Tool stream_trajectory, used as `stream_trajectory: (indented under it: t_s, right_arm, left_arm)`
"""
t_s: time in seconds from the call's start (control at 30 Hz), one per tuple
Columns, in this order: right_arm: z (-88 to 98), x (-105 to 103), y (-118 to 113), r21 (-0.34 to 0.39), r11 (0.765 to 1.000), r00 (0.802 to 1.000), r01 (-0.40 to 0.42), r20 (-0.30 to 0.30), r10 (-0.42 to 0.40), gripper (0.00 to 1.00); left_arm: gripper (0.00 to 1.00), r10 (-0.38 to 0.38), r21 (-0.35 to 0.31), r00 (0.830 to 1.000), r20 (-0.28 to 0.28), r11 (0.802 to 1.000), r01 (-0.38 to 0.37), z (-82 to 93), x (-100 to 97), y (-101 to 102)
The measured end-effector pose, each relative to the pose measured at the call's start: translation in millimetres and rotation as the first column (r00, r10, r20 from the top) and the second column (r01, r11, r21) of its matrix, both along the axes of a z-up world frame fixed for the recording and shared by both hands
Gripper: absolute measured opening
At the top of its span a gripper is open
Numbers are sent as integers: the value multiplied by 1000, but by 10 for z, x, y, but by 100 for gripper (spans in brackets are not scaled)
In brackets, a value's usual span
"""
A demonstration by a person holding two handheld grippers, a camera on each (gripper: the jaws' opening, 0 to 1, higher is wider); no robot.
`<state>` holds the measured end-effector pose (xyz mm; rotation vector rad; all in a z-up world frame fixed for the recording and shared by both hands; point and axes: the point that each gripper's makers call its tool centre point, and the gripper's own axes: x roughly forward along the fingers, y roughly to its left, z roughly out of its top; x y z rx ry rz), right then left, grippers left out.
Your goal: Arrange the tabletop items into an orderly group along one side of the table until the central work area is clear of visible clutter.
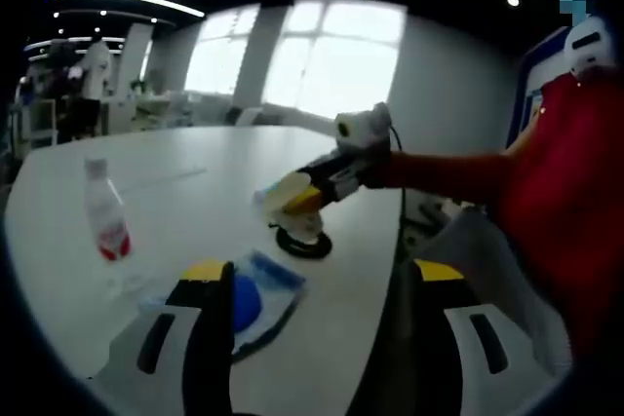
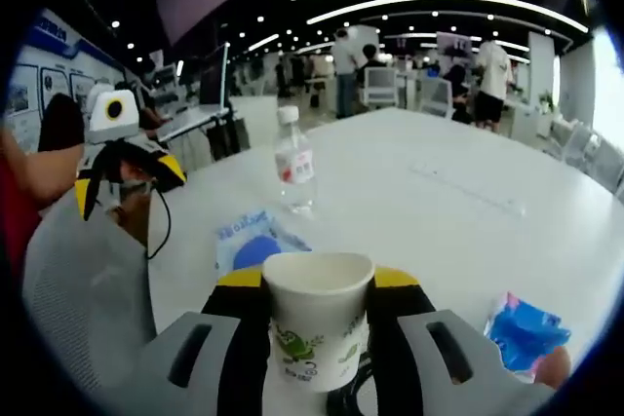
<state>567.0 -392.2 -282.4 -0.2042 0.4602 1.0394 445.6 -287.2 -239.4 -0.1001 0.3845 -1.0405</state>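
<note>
Tidying looks barely begun: the bottle [image 2: 293, 170], blue pack [image 2: 255, 245] and a second blue packet [image 2: 524, 334] are lying scattered ahead of the right gripper [image 2: 319, 338], which is clamping a paper cup [image 2: 318, 317] above a black disc [image 1: 303, 243]. The left gripper [image 1: 312, 338] is hovering, jaws wide and empty, just behind the pack.

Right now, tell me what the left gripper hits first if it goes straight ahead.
Probably the blue packet, lying on the white table just past the open left gripper; beyond it sits the paper cup held by the right gripper. Depth is uncertain.
</note>
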Motion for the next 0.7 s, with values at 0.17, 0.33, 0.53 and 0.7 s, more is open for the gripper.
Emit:
stream_trajectory:
  t_s: [0.17,0.33,0.53,0.7]
  right_arm:
    - [47,55,26,31,999,1000,-7,26,6,38]
    - [75,143,62,58,998,999,-7,37,5,38]
    - [107,185,138,75,997,998,-25,56,20,38]
    - [145,230,201,98,994,997,-38,73,31,38]
  left_arm:
    - [70,9,-3,1000,-7,1000,-9,-24,12,-2]
    - [70,21,-2,1000,-12,1000,-21,-29,15,18]
    - [69,38,-5,999,-20,999,-38,-49,22,37]
    - [69,45,-5,999,-30,999,-45,-78,18,44]
